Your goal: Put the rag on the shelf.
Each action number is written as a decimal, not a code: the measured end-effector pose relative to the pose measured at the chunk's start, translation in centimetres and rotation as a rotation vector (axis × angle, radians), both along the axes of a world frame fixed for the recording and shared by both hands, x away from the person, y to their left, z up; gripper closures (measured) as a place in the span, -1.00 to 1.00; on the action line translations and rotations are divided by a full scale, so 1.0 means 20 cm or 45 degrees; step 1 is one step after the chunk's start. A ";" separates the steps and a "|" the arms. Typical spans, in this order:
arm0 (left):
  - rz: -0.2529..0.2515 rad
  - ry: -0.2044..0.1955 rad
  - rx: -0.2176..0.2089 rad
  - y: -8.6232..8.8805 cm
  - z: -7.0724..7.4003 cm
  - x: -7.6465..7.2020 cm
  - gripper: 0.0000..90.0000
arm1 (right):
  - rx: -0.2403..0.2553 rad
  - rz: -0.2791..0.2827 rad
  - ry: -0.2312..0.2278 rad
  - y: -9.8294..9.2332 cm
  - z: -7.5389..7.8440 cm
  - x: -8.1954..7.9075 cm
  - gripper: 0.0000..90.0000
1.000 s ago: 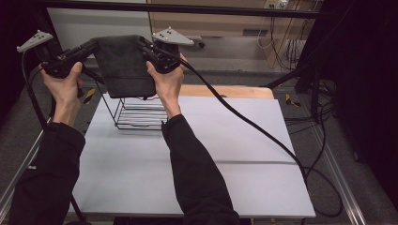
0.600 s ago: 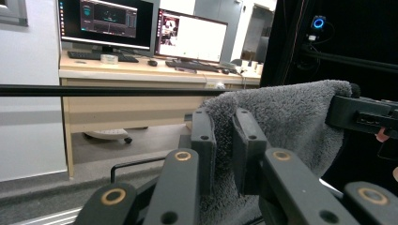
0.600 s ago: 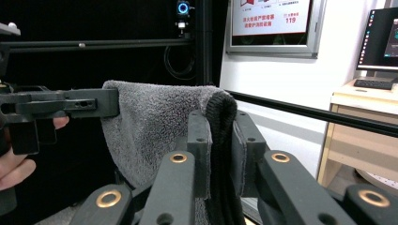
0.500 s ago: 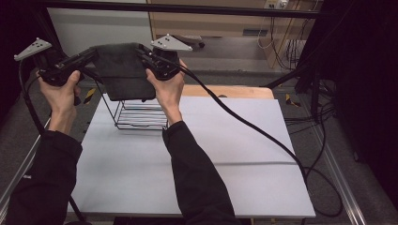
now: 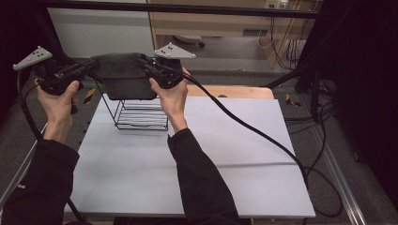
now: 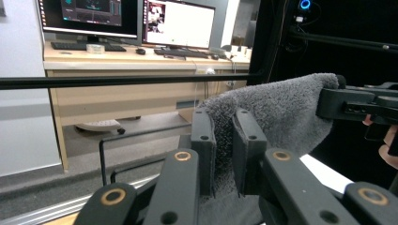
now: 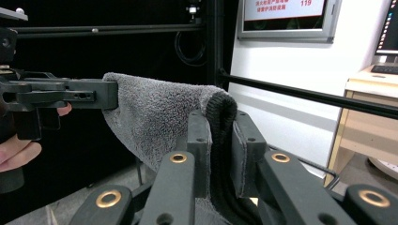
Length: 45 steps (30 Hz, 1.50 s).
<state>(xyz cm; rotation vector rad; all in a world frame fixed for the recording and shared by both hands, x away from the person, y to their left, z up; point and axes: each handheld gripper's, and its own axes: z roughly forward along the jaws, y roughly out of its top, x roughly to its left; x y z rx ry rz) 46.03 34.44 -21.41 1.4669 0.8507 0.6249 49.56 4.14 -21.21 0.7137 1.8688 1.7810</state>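
Towel (image 5: 126,79): you hold it stretched in the air above the wire rack (image 5: 138,114) at the desk's (image 5: 234,154) far left corner | left gripper (image 6: 224,140): clamped on one top corner | right gripper (image 7: 220,140): clamped on the other | near and right desk edges: bare white surface | beyond far edge: wooden bench, monitors.

I am working in a lab or office: at twelve o'clock a wooden desk (image 6: 141,61) carries monitors (image 6: 178,21) and keyboards (image 6: 84,46); black framing bars (image 5: 187,7) and loose cables (image 5: 291,47) surround my white tabletop (image 5: 211,154).
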 end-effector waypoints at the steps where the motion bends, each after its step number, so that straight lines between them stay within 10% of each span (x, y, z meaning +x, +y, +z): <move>1: -0.001 0.005 0.001 0.00 -0.01 0.00 0.78 | -0.005 0.002 0.006 0.00 0.00 0.00 0.78; 21: -0.018 0.105 0.111 0.00 -0.09 -0.09 0.72 | -0.117 0.109 0.065 -0.03 -0.09 -0.07 0.78; 27: -0.018 0.190 0.147 0.01 -0.05 -0.13 0.57 | -0.150 0.128 0.065 -0.03 -0.12 -0.08 0.77; 32: 0.021 0.156 0.165 0.02 0.04 -0.17 0.52 | -0.180 0.134 0.049 -0.02 -0.13 -0.09 0.76; 45: -0.015 0.301 0.217 -0.08 0.06 -0.07 0.96 | -0.199 0.167 0.075 -0.03 -0.18 -0.09 0.71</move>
